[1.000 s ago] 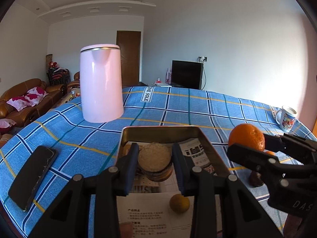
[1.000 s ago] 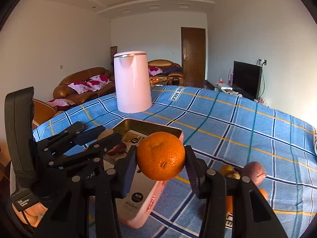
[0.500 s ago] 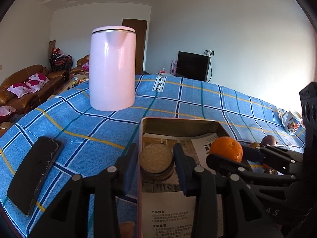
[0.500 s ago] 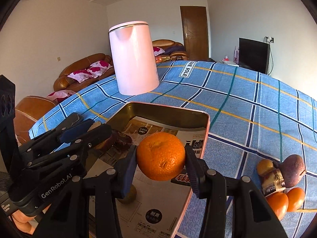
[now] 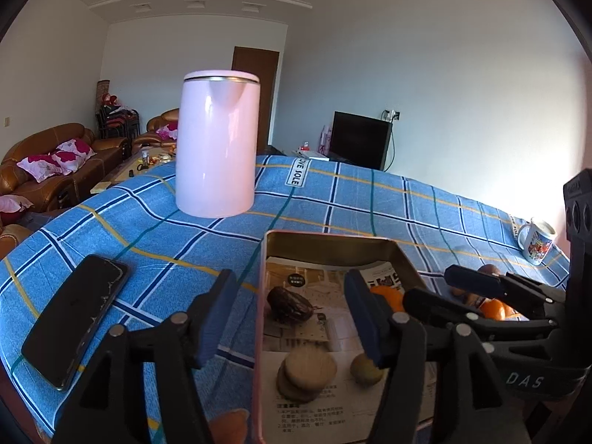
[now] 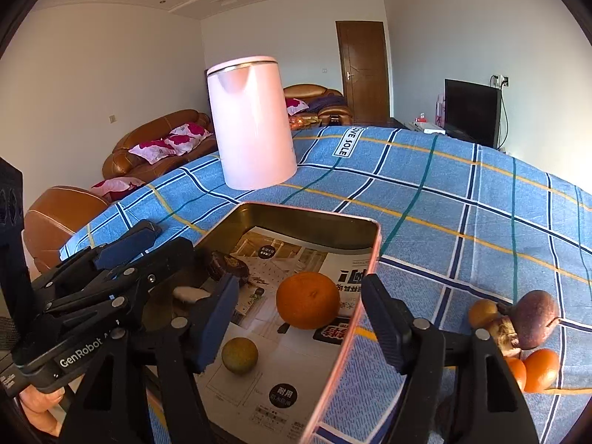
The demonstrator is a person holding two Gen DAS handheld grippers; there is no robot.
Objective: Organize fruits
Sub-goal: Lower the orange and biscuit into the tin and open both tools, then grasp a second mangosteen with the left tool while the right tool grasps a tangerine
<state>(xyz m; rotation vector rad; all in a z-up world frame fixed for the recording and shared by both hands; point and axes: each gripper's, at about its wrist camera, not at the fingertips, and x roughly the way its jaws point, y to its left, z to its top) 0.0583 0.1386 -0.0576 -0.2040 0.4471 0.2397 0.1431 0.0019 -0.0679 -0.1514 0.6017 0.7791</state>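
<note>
Right of the pink-rimmed metal tray (image 6: 370, 259), loose fruit cluster (image 6: 518, 336) lies nearest the wide-open, empty right gripper (image 6: 299, 318); left gripper (image 5: 288, 314) also wide, empty.

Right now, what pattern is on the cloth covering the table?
The tablecloth is blue plaid with white, navy, yellow and teal lines, clearest in the right wrist view.

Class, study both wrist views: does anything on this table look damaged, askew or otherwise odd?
The black phone on the blue checked cloth looks damaged: fine crack lines run across its screen. Also odd for a fruit task: round biscuit-like discs lie in the tin tray beside the orange.
</note>
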